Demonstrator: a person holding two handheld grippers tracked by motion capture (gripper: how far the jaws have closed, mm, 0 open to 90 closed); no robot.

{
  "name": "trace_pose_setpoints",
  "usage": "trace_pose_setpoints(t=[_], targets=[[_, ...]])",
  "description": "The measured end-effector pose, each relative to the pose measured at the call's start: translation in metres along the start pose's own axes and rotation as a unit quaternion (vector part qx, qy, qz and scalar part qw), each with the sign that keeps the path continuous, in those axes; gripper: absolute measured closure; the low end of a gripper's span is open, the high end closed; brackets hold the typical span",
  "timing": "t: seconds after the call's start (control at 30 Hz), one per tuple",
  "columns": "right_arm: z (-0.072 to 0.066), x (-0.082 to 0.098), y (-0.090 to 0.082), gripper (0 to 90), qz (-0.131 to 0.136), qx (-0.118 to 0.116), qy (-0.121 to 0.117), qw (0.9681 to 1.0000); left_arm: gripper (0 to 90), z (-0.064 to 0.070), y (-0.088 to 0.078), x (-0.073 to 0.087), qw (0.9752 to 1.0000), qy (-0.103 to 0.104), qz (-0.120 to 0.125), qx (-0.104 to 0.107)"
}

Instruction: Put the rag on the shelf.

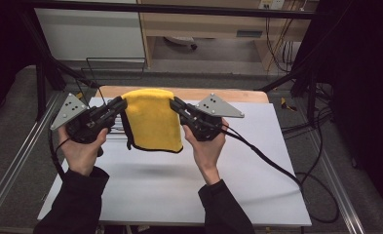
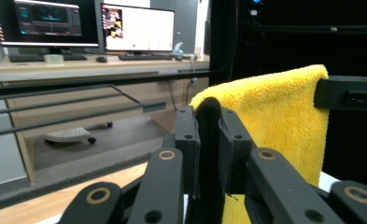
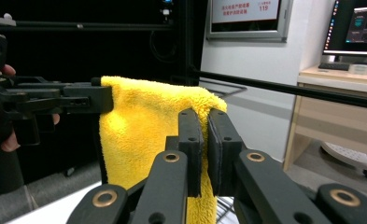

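The left gripper (image 1: 117,104) and right gripper (image 1: 176,104) are each pinching a top corner of the yellow towel (image 1: 153,120) (black-edged), which is hanging between them above the white table (image 1: 257,170).

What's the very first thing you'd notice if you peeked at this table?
The bright yellow towel, with its black edge, hangs in the air above the white table near its far side. The left gripper pinches its top left corner and the right gripper pinches its top right corner, both shut on it, so it droops between them like washing on a line. Past the table, lit computer screens glow on a wooden desk.
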State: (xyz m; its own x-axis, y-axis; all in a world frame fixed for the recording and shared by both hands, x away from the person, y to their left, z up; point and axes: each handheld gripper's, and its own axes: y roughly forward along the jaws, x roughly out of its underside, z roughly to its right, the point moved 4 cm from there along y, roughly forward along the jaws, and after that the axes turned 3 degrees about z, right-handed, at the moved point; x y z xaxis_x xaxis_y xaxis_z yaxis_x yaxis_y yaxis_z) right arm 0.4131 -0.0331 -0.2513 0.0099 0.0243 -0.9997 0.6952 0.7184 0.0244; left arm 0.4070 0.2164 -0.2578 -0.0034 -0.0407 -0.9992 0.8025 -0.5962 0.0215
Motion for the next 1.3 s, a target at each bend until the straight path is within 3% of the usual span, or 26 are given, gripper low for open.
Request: trace_pose_setpoints(t=[0.2, 0.83, 1.3], targets=[[-0.007, -0.009, 0.019, 85.3, 0.005, -0.002, -0.005, 1.0000, 79.8, -0.015, -0.003, -0.009, 0.9998, 0.000, 0.010, -0.016], [-0.019, -0.029, 0.055, 85.3, 0.028, -0.006, -0.005, 0.9996, 79.8, -0.049, -0.014, -0.037, 0.9984, -0.005, 0.045, -0.035], [-0.025, -0.061, 0.087, 85.4, 0.048, -0.005, -0.016, 0.9987, 79.9, -0.071, -0.021, -0.063, 0.9963, 0.001, 0.070, -0.049]])
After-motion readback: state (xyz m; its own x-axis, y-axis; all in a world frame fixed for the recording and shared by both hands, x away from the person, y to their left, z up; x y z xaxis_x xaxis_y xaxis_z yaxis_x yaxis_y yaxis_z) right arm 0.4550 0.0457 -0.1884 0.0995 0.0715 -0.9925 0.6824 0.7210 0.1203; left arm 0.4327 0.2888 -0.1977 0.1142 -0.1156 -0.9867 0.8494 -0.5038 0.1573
